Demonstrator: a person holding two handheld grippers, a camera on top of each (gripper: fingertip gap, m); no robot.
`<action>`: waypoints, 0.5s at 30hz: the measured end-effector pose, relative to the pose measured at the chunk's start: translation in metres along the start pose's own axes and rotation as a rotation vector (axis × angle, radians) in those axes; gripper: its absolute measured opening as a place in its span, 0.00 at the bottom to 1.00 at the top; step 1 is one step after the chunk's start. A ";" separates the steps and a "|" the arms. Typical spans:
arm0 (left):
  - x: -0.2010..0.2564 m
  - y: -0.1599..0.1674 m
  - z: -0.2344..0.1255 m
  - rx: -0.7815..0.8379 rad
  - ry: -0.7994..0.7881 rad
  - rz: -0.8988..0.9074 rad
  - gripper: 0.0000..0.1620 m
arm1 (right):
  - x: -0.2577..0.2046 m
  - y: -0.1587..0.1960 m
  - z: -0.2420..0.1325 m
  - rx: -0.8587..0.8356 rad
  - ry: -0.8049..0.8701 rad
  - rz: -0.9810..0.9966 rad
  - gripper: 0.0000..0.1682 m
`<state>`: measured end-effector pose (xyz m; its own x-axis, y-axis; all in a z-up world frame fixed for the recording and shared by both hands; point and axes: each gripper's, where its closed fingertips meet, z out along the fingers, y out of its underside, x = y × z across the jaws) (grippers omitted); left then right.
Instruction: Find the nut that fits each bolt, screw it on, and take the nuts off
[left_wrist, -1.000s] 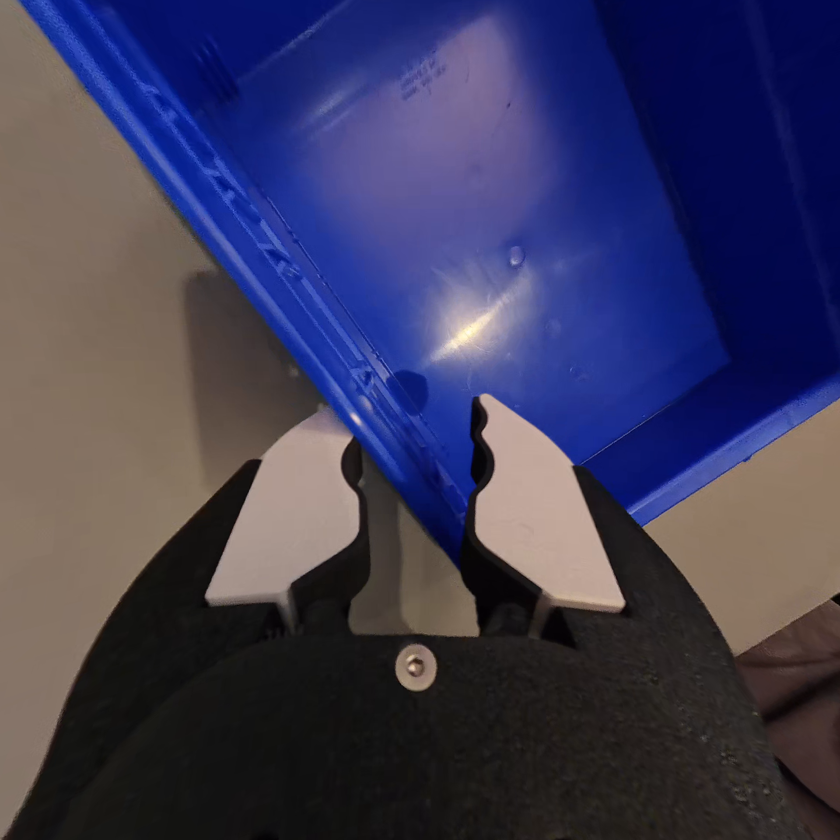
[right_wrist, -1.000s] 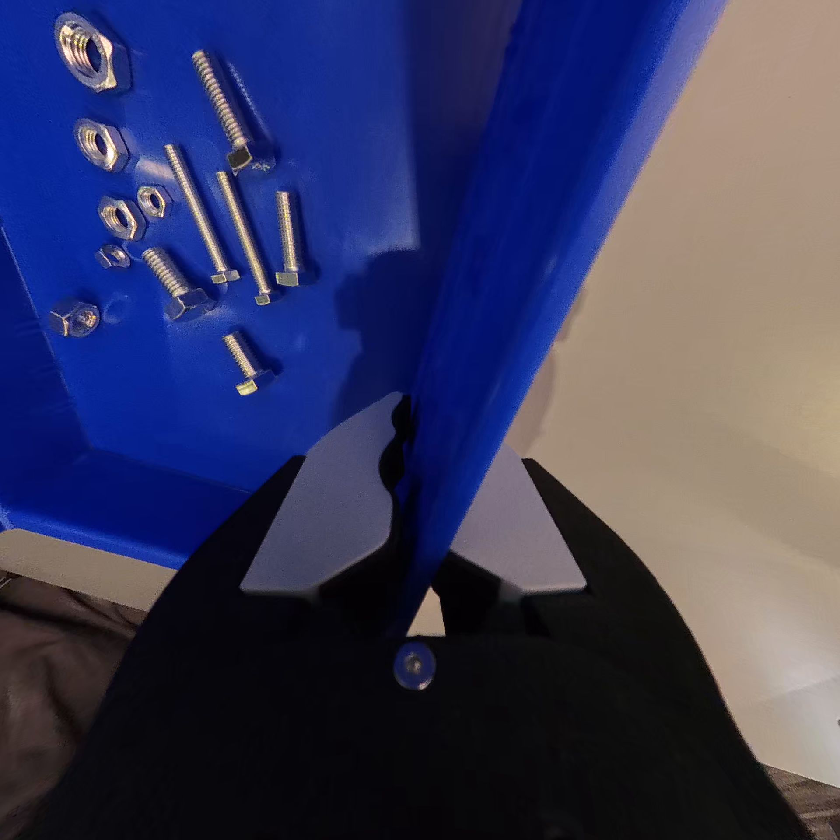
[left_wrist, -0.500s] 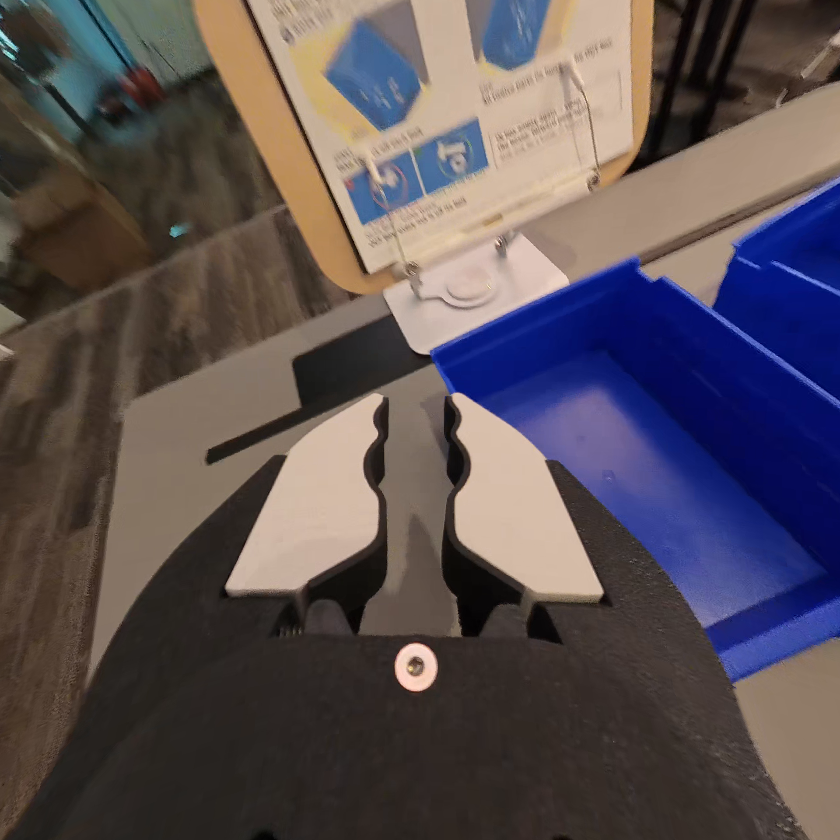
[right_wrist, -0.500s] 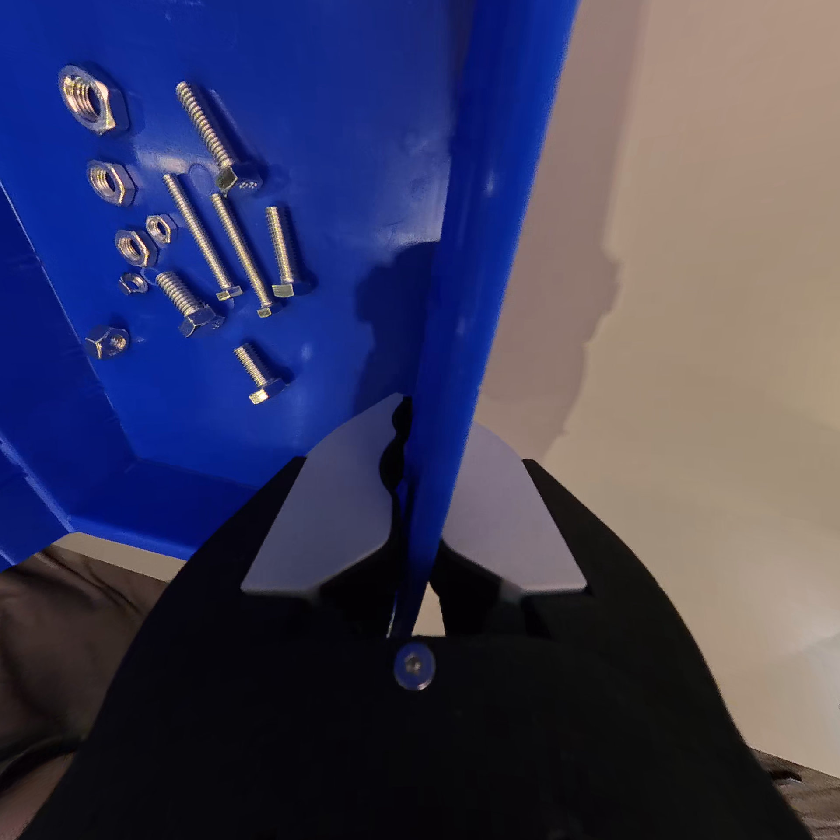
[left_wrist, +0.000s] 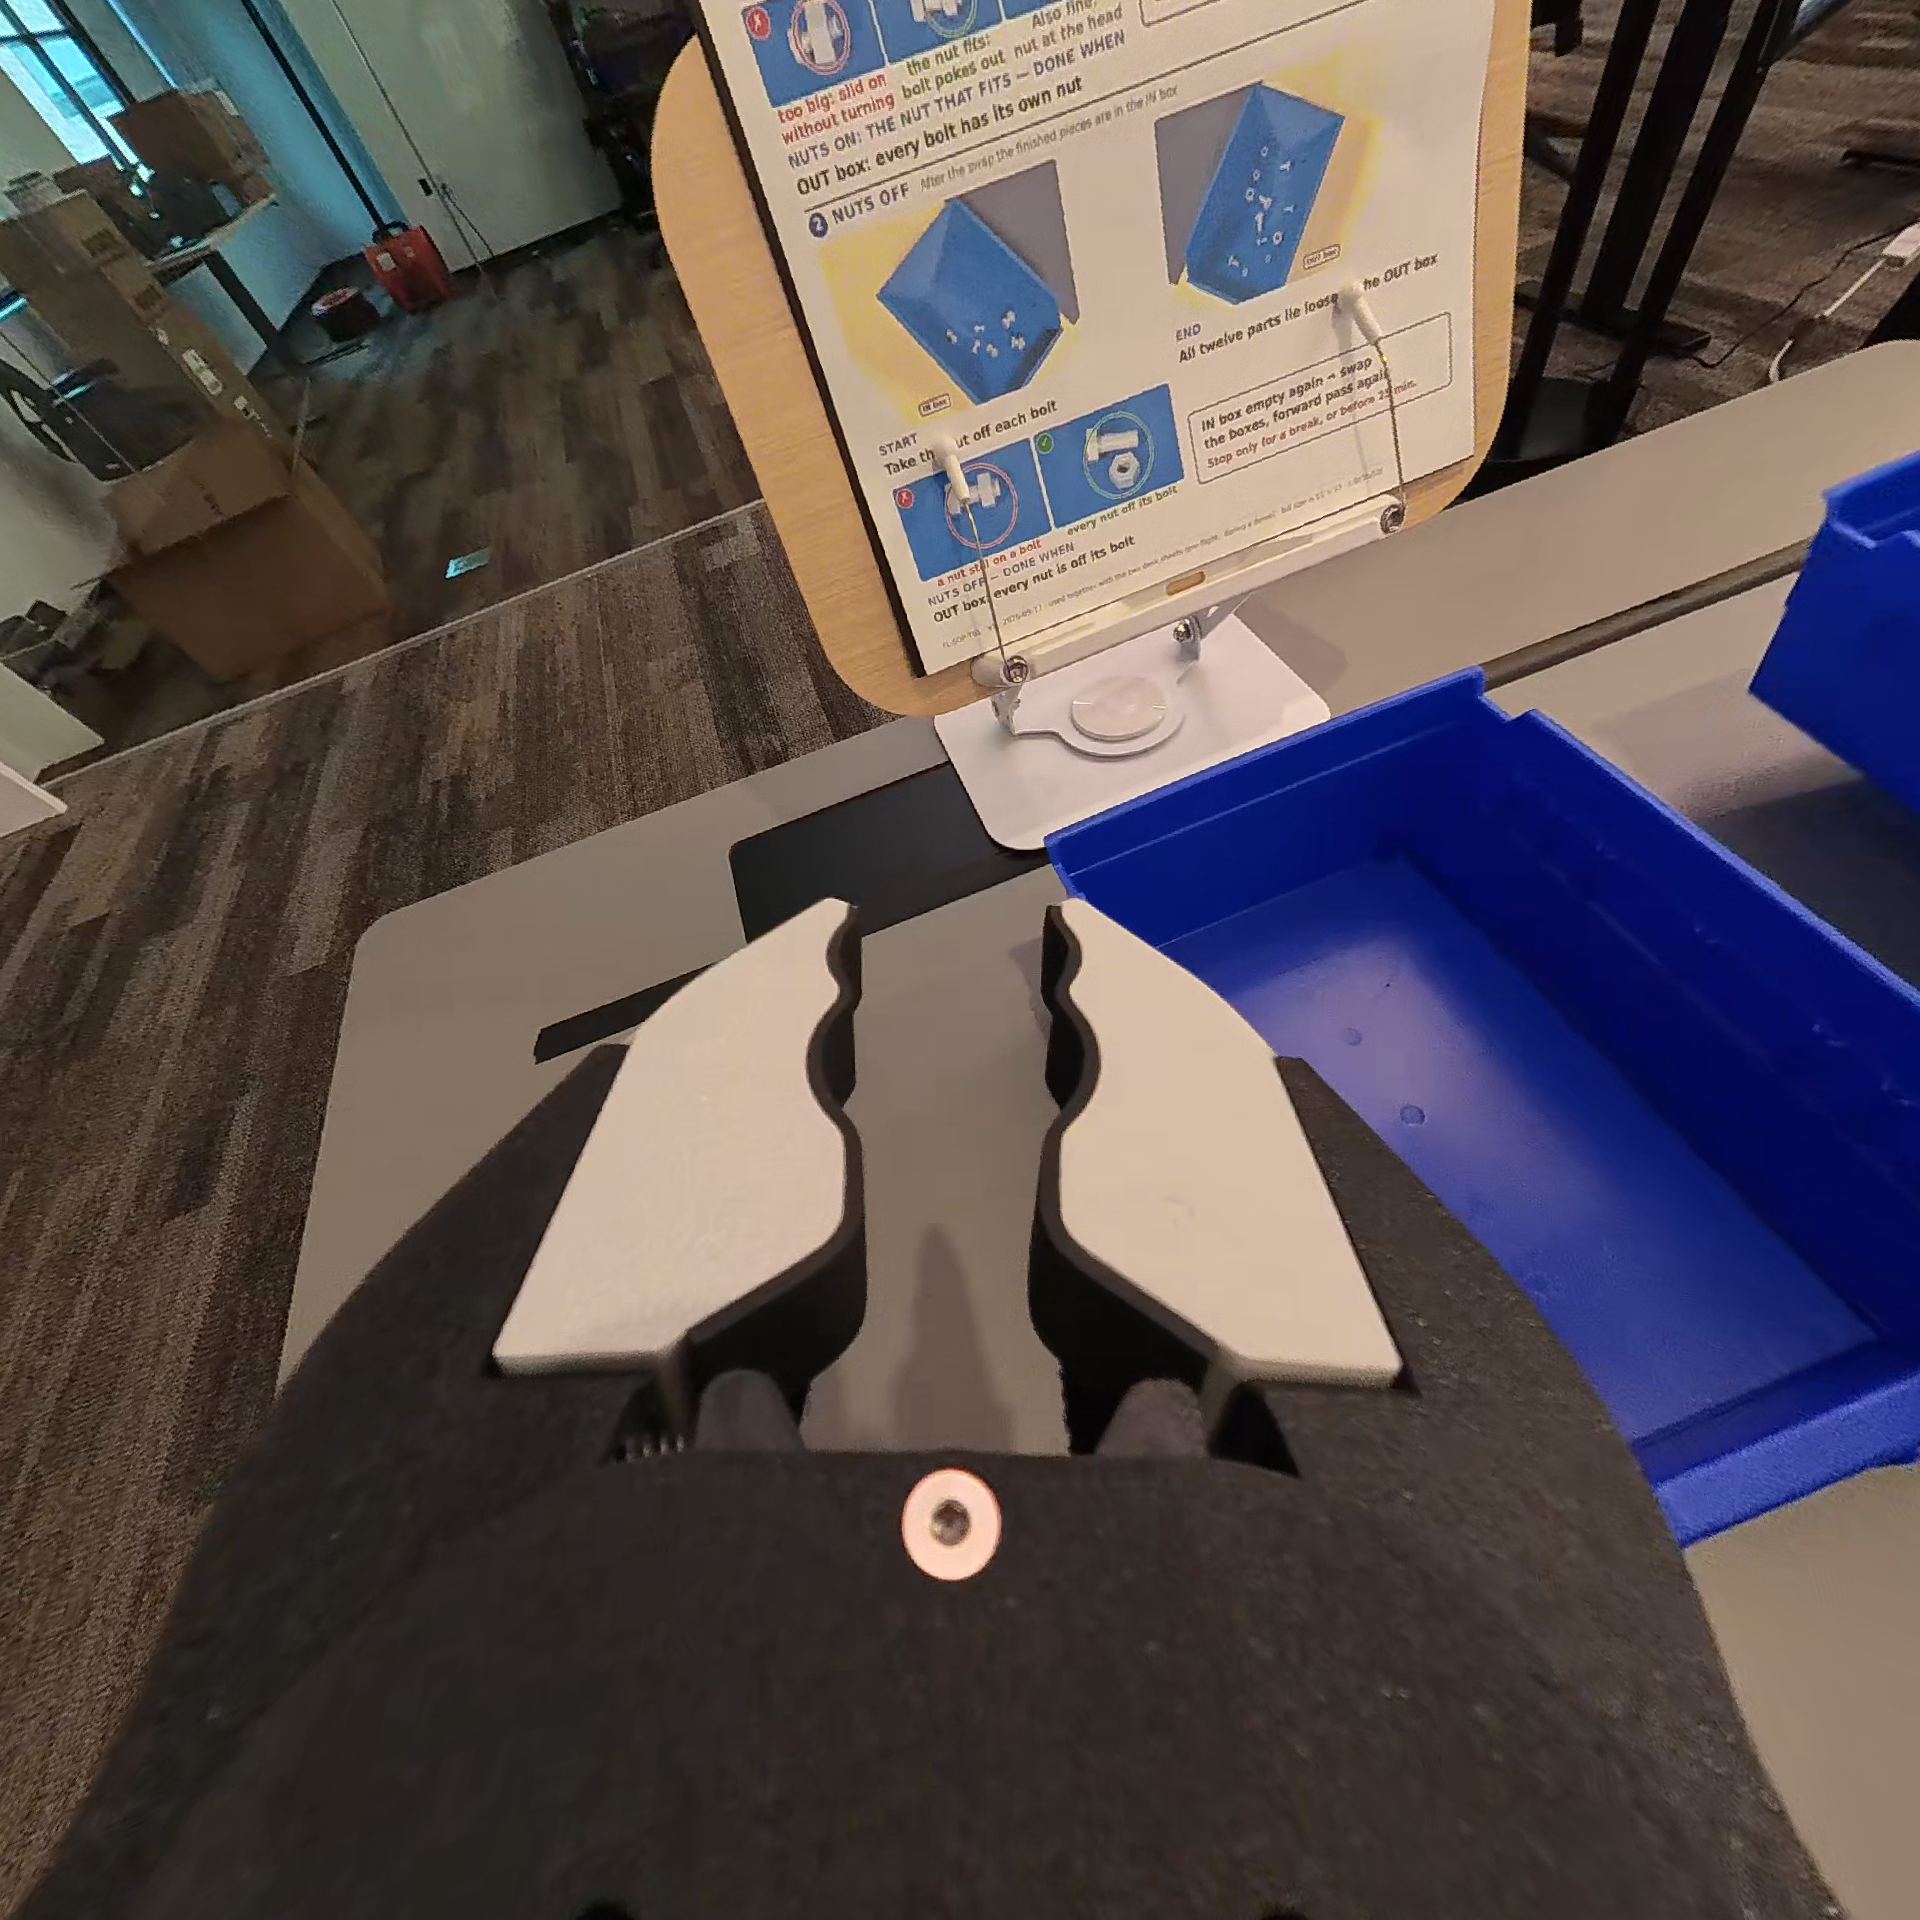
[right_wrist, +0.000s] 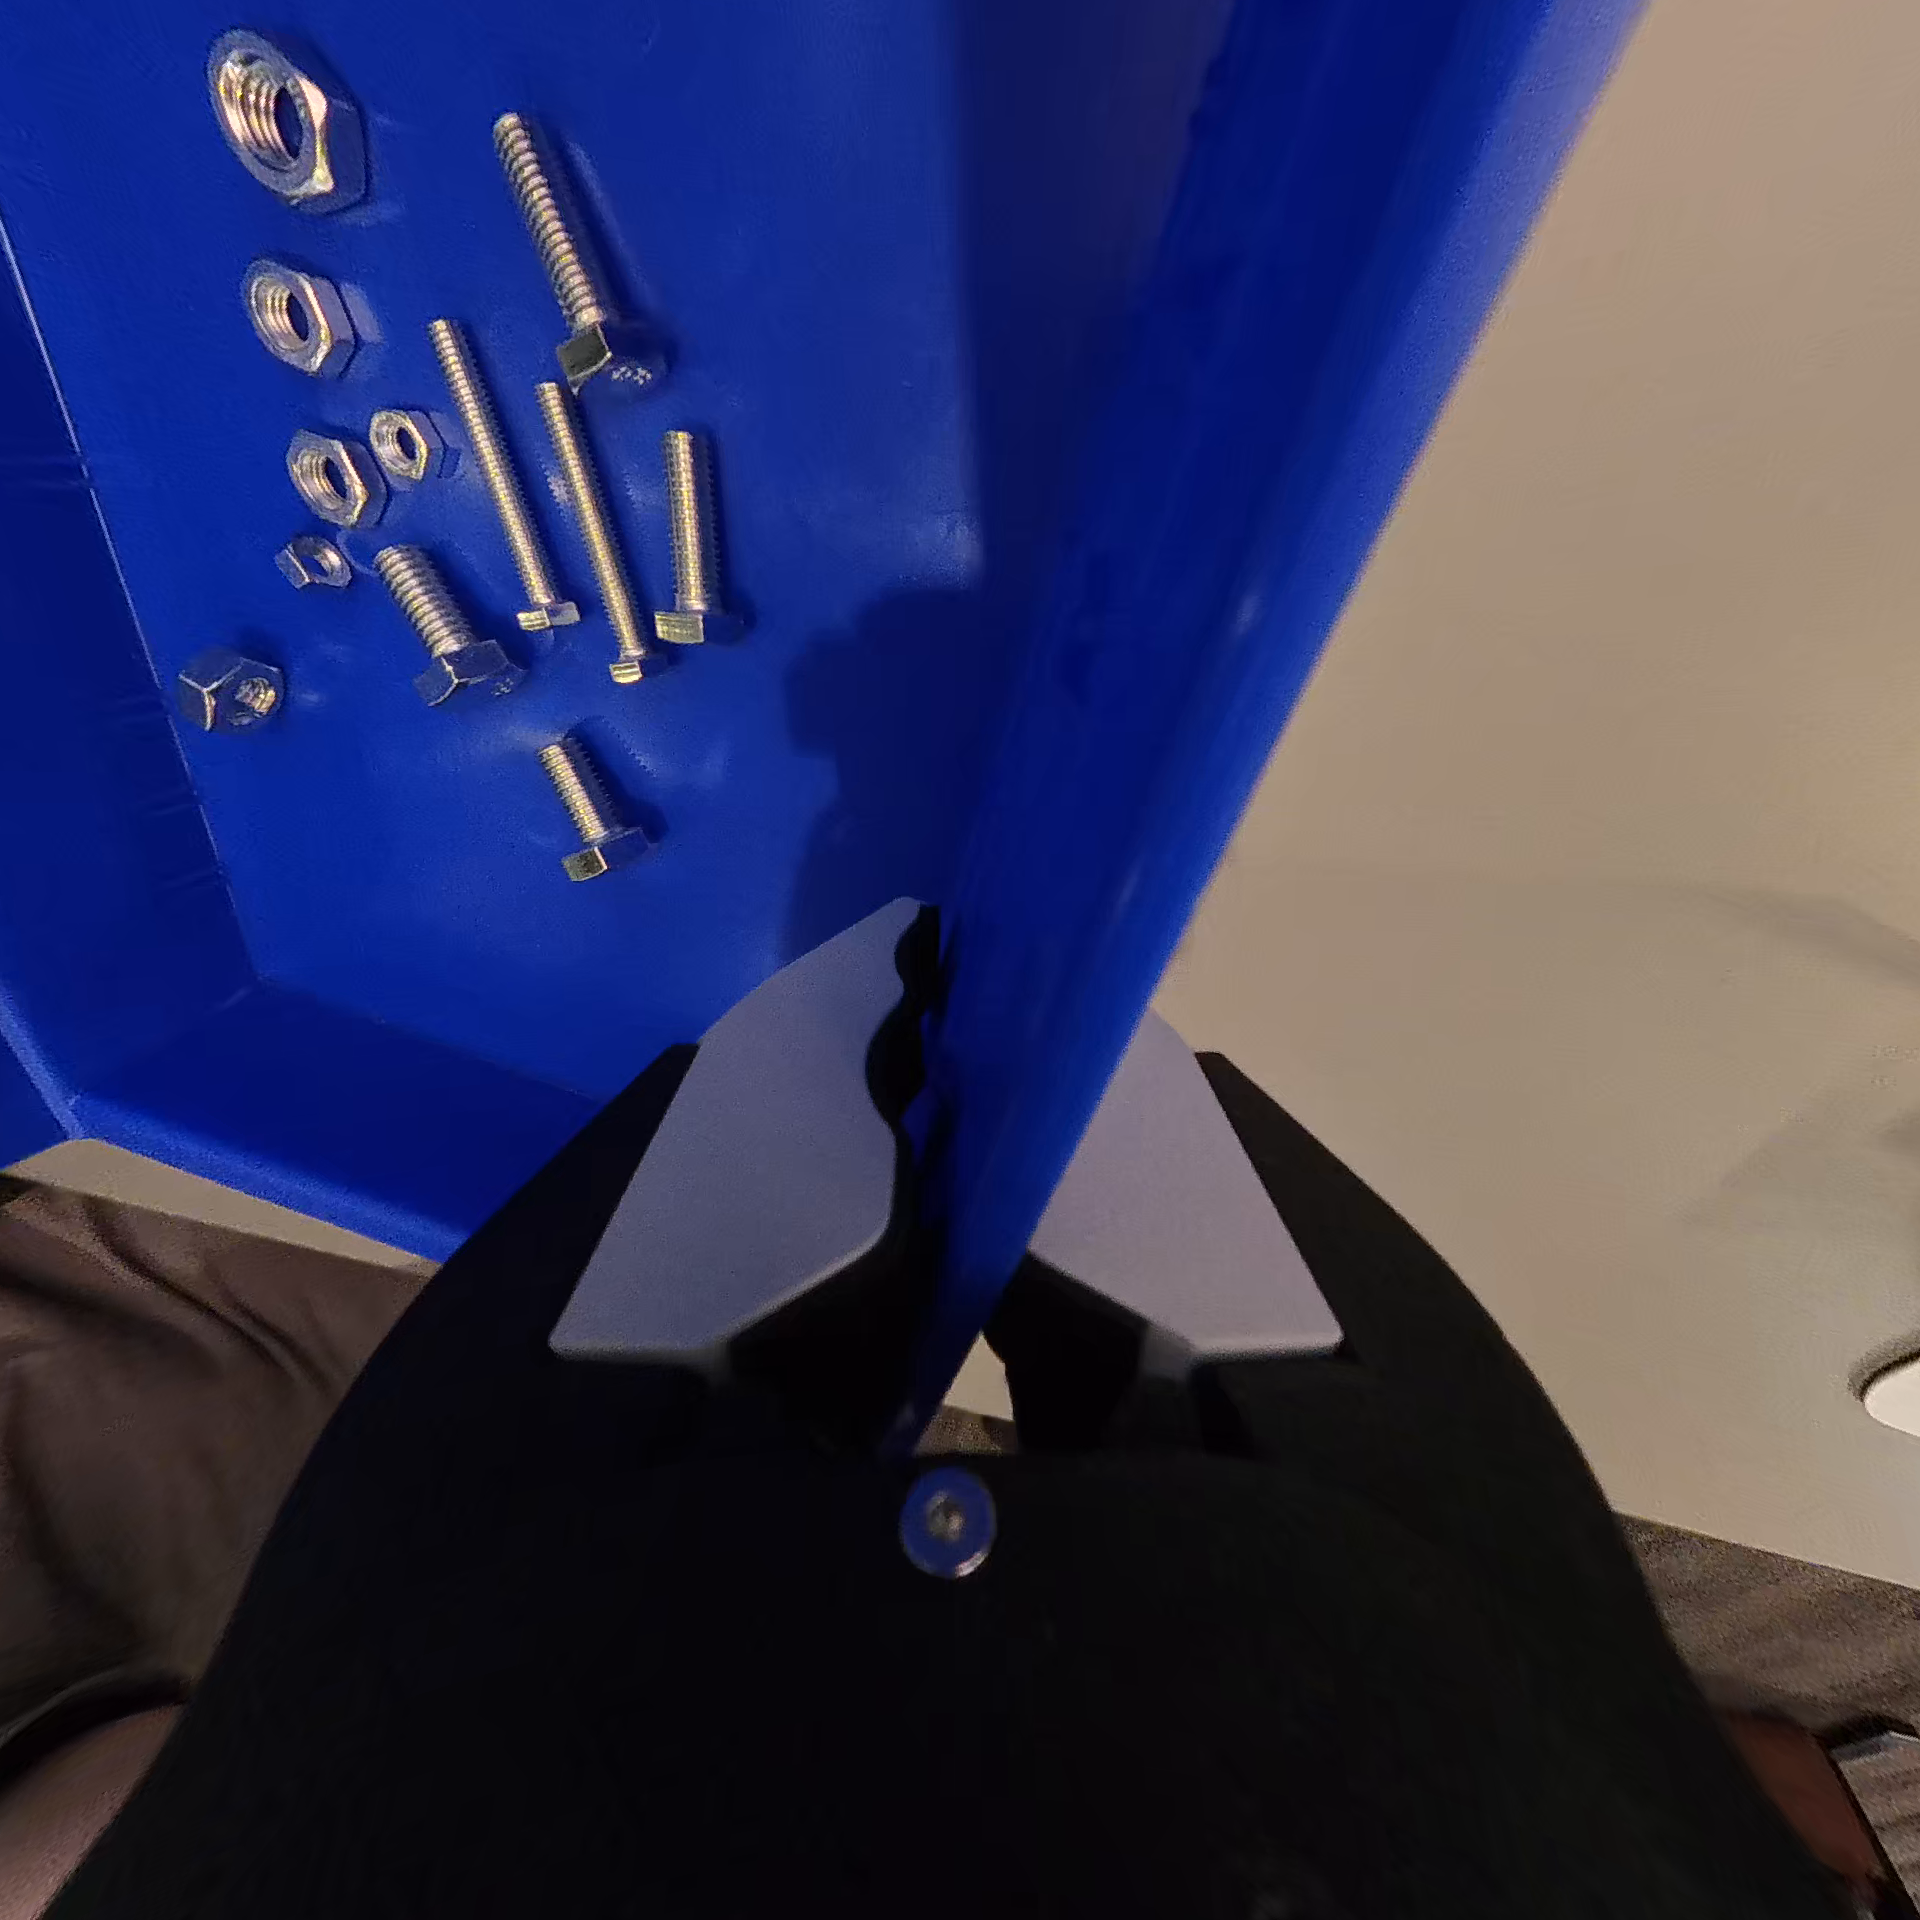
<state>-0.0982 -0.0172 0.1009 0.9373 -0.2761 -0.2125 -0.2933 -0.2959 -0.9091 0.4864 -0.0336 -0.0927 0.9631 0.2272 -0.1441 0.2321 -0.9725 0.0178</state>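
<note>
My right gripper (right_wrist: 940, 935) is shut on the side wall of a blue bin (right_wrist: 1195, 520). One finger is inside the bin and the other outside. On the bin's floor lie several silver bolts (right_wrist: 582, 520) and several loose hex nuts (right_wrist: 286, 125), none joined. My left gripper (left_wrist: 948, 920) is open and empty. It hovers over the grey table (left_wrist: 468, 987), just left of an empty blue bin (left_wrist: 1268, 779). Part of another blue bin (left_wrist: 1860, 644) shows at the right edge of the left wrist view.
An instruction board (left_wrist: 1122, 312) stands on a white base (left_wrist: 1122, 727) behind the empty bin. A black strip (left_wrist: 831, 862) lies on the table by it. The table's left edge drops to carpeted floor (left_wrist: 208, 831). Dark fabric (right_wrist: 156, 1403) lies below the near table edge. The grippers' ends are close to 60 cm from one another.
My left gripper has come off the empty bin's wall and swung up level, to the left of that bin. My right gripper keeps its hold and the bin has shifted slightly.
</note>
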 end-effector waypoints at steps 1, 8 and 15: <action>0.000 0.000 -0.001 0.001 0.007 -0.004 0.21 | -0.002 0.000 -0.008 0.006 0.000 -0.001 0.03; -0.006 -0.006 -0.016 0.022 0.052 -0.046 0.21 | -0.039 -0.014 -0.077 0.036 0.064 -0.070 0.03; -0.013 -0.018 -0.050 0.097 0.103 -0.102 0.20 | -0.149 -0.062 -0.124 0.060 0.053 -0.301 0.03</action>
<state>-0.1144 -0.0540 0.1382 0.9355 -0.3432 -0.0838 -0.1733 -0.2389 -0.9555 0.3452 -0.0006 0.0503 0.8583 0.5066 -0.0819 0.5015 -0.8618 -0.0762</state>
